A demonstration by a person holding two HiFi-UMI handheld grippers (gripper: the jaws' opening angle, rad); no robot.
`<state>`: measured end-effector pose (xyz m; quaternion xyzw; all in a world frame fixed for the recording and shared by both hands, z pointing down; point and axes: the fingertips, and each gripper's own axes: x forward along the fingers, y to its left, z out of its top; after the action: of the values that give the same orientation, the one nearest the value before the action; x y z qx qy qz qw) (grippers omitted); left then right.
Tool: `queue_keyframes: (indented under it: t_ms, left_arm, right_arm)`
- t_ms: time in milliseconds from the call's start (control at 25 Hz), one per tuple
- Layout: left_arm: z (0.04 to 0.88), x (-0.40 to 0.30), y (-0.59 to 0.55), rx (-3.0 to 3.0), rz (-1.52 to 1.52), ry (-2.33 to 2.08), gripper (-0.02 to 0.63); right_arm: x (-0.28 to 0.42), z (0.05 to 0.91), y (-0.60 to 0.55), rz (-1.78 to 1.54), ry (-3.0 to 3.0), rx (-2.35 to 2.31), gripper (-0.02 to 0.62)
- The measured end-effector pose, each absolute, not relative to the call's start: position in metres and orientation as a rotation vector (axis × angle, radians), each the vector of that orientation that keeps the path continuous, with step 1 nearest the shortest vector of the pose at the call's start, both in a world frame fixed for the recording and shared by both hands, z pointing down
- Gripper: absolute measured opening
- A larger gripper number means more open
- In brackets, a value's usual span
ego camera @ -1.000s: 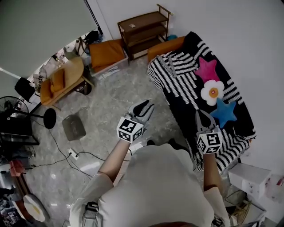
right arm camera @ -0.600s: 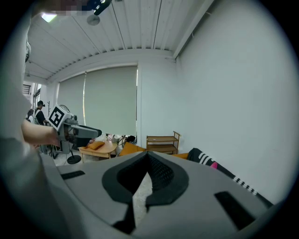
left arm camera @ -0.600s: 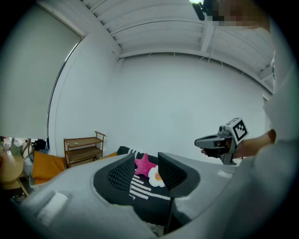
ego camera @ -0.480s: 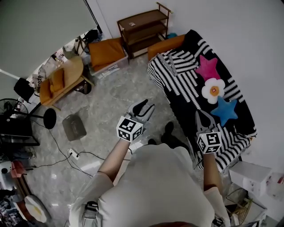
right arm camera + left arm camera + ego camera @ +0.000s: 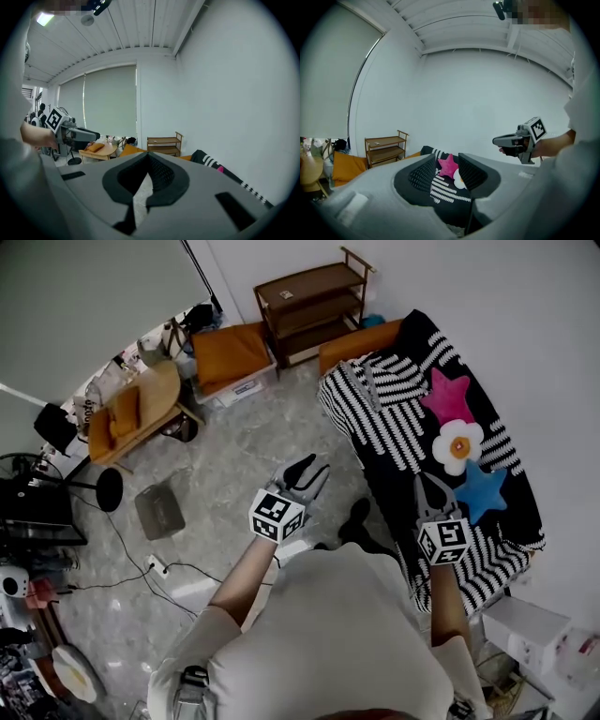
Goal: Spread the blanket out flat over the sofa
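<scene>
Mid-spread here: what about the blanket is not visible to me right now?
Head view: near front edge of the blanket, behind the right gripper and the person's right arm.
Left gripper view: the blanket's lower part, behind the left gripper and its own body.
Right gripper view: all but a thin strip of blanket, behind that gripper's body.

Wooden shelf unit (image 5: 314,298) sits against the far wall, with a big orange cushion (image 5: 228,352) on the floor just left of it. Further left is a round wooden table (image 5: 131,409) with clutter around it. There's also a grey boxy thing (image 5: 157,511) and a white power strip (image 5: 155,566) on the stone floor (image 5: 253,442). Pink star pillow (image 5: 448,397), flower pillow (image 5: 458,445) and blue star pillow (image 5: 482,491) are lined up in a row
</scene>
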<state>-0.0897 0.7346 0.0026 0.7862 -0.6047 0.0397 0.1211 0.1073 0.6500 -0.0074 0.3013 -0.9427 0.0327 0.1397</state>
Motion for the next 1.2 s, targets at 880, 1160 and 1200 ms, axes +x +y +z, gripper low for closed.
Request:
queue_keyframes:
  t_ms: [880, 1160, 1200]
  left_arm:
    - [0.01, -0.088, 0.504, 2.272, 0.181, -1.746, 0.153]
    - [0.009, -0.091, 0.465, 2.264, 0.187, -1.742, 0.153]
    - [0.009, -0.092, 0.46, 2.262, 0.189, -1.74, 0.153]
  right_arm:
    - [0.103, 0.012, 0.408, 0.18, -2.719, 0.845, -0.002]
    - [0.107, 0.016, 0.37, 0.219, -2.716, 0.873, -0.002]
    - [0.107, 0.016, 0.366, 0.225, -2.714, 0.877, -0.002]
